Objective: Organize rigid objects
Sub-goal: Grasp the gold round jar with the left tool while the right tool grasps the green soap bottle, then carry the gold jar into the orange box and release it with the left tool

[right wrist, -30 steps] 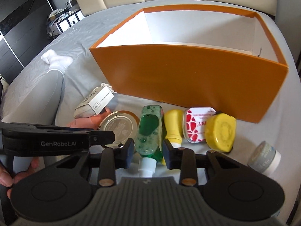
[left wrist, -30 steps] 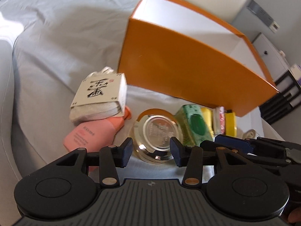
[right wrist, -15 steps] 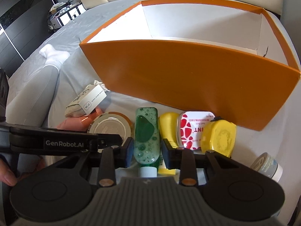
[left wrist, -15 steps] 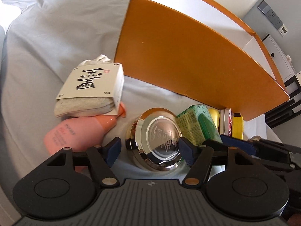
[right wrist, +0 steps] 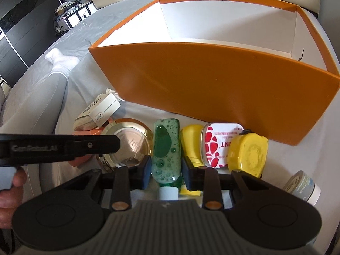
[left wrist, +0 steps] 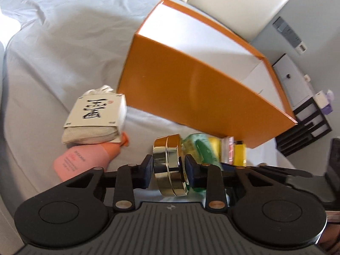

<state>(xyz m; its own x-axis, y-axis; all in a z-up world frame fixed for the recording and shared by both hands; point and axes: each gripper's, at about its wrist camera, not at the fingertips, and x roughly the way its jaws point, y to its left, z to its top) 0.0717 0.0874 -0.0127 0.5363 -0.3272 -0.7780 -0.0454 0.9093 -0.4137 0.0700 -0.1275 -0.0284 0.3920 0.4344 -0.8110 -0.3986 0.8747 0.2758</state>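
A round gold jar stands tipped on its edge between the pads of my left gripper, whose jaws are closing and press on its two flat faces. In the right wrist view the jar shows its shiny face behind the left gripper's black finger. My right gripper is shut on a green soap bottle that lies on the sheet with its white cap toward me. The big orange box, white inside and holding nothing, stands just beyond the row of objects; its front wall rises close ahead.
Left of the jar lie a sock pack with a lettered card and a pink bottle. Right of the green bottle sit a yellow bottle, a red-and-white tin, a yellow case and a small grey jar. A person's socked leg rests at left.
The left jaws spread wide around the flat-lying gold jar, then closed on it, and the jar now stands on edge. The right gripper kept its hold on the green bottle.
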